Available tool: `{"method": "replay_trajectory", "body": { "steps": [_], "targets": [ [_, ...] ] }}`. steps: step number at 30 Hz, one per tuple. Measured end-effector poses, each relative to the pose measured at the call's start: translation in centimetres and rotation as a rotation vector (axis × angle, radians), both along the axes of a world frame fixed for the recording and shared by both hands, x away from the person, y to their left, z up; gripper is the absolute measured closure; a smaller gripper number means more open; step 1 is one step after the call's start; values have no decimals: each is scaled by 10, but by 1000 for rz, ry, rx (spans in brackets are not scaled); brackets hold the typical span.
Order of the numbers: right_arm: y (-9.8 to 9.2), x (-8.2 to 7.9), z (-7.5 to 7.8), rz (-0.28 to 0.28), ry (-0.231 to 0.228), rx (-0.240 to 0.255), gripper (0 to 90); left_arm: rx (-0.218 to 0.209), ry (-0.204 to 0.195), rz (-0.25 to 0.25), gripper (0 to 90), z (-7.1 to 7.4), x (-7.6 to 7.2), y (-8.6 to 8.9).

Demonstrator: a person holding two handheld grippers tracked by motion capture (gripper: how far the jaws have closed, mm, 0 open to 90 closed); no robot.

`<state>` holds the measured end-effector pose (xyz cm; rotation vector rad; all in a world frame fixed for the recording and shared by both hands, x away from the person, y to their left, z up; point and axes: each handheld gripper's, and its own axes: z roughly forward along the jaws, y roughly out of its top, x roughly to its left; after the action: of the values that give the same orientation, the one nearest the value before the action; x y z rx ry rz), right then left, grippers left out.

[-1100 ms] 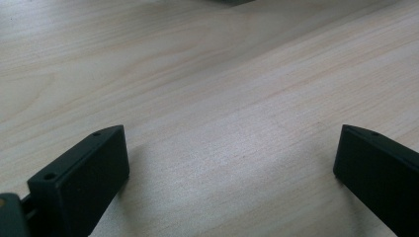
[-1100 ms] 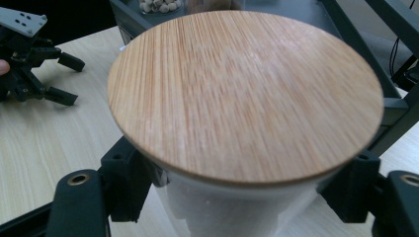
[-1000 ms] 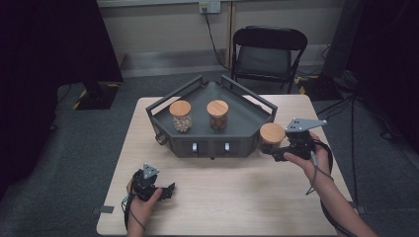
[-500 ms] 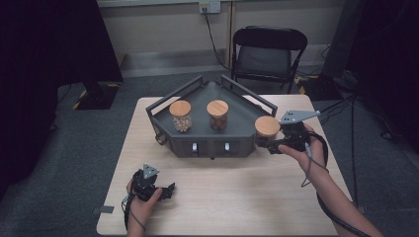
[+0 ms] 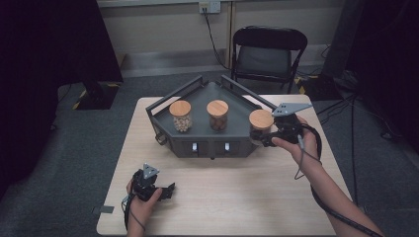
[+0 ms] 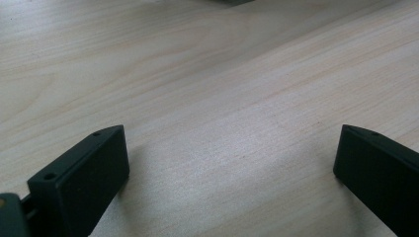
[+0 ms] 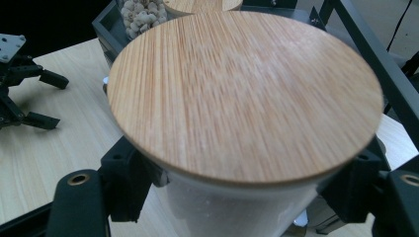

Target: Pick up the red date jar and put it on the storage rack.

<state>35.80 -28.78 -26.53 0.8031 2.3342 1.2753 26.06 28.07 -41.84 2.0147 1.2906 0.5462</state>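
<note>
At the right front corner of the dark grey angular metal tray (image 5: 197,98), a clear glass jar with a round bamboo lid (image 5: 260,120) sits clamped in the right gripper (image 5: 263,139), jaws pressed against the glass just under the lid. Compared with a second ago, jar and gripper sit higher and closer in against the tray's right edge. Jar contents look white in the right gripper view; cannot identify them, and the jar base is cut off. Two more bamboo-lidded jars stand in the tray: one with pale round pieces (image 5: 181,116), one with brown contents (image 5: 217,115). Left gripper (image 5: 168,190) rests on the light wooden table (image 5: 237,192), unmoved, jaws spread wide with nothing between them.
</note>
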Motion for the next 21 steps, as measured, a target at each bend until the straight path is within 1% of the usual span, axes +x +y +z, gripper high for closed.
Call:
{"method": "replay_trajectory", "body": {
  "steps": [6,12,21],
  "targets": [
    [4,7,3,-5,5,8,255,0,0,0,2,0,0,0],
    [10,14,8,-15,6,4,255,0,0,0,2,0,0,0],
    [19,22,10,-22,7,-3,255,0,0,0,2,0,0,0]
  ]
}}
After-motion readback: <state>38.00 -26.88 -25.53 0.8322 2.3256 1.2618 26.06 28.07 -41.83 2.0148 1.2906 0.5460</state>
